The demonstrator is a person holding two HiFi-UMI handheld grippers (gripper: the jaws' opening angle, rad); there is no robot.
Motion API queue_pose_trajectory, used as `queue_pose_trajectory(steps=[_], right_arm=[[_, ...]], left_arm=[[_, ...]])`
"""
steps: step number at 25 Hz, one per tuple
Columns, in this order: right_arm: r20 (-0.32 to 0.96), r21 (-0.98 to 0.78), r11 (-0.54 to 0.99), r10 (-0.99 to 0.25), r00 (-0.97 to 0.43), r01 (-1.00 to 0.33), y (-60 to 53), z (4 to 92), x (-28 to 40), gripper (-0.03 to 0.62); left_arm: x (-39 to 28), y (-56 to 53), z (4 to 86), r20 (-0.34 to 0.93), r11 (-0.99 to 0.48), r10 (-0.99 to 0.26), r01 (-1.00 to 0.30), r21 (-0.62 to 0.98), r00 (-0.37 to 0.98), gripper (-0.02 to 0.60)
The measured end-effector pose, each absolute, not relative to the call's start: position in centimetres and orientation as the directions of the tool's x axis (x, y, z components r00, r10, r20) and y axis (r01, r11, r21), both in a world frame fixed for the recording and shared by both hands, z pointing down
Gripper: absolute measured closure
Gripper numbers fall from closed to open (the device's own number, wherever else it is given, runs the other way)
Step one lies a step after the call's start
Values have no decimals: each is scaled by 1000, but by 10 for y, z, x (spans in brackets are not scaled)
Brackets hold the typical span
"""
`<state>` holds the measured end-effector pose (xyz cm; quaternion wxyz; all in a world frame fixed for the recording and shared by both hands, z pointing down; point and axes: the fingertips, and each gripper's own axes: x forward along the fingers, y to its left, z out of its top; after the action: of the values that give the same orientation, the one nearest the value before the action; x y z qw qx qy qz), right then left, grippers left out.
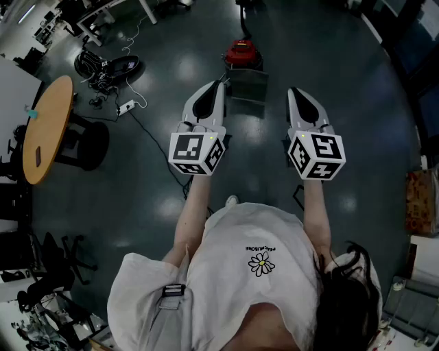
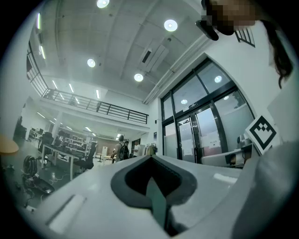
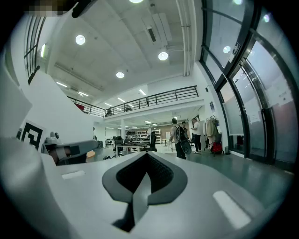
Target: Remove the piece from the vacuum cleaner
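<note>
A red vacuum cleaner (image 1: 241, 53) stands on the dark floor straight ahead, with a black hose (image 1: 243, 20) rising behind it and a dark boxy part (image 1: 247, 86) on its near side. Which piece comes off I cannot tell. My left gripper (image 1: 218, 86) is held out at chest height, pointing toward the vacuum, jaws together and empty. My right gripper (image 1: 295, 91) is level with it, also shut on nothing. Both gripper views look out over the room, not at the vacuum: the left gripper (image 2: 150, 158) and the right gripper (image 3: 147, 155) each show closed tips.
A round wooden table (image 1: 46, 127) and an office chair (image 1: 86, 144) stand at the left, with a power strip (image 1: 125, 107) and cables trailing over the floor. Glass doors (image 2: 201, 135) are on one side. People (image 3: 180, 136) stand far off. A brown bag (image 1: 420, 202) sits at the right.
</note>
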<state>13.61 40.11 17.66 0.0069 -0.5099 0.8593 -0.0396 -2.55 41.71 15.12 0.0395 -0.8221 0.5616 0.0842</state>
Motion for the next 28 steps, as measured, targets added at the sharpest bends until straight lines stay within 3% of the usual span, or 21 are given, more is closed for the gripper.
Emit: queue_pose_trajectory(steps=[13, 17, 22, 25, 28], right_arm=[[20, -86, 533, -844, -536, -842, 404, 185, 115, 569], [-93, -195, 637, -769, -633, -745, 415, 172, 103, 569], [-88, -276, 661, -741, -666, -698, 414, 175, 93, 549], [-122, -381, 734, -643, -756, -562, 427, 174, 74, 513], [-150, -446, 711, -658, -738, -544, 427, 173, 63, 534]], left_arm=[[-38, 414, 162, -175, -363, -920, -930, 53, 349, 581], [-44, 413, 168, -166, -372, -919, -926, 67, 358, 581], [-60, 412, 170, -162, -389, -913, -918, 75, 373, 581], [-69, 415, 167, -169, -412, -903, -908, 73, 396, 581], [-82, 415, 165, -172, -435, -892, -898, 65, 419, 581]])
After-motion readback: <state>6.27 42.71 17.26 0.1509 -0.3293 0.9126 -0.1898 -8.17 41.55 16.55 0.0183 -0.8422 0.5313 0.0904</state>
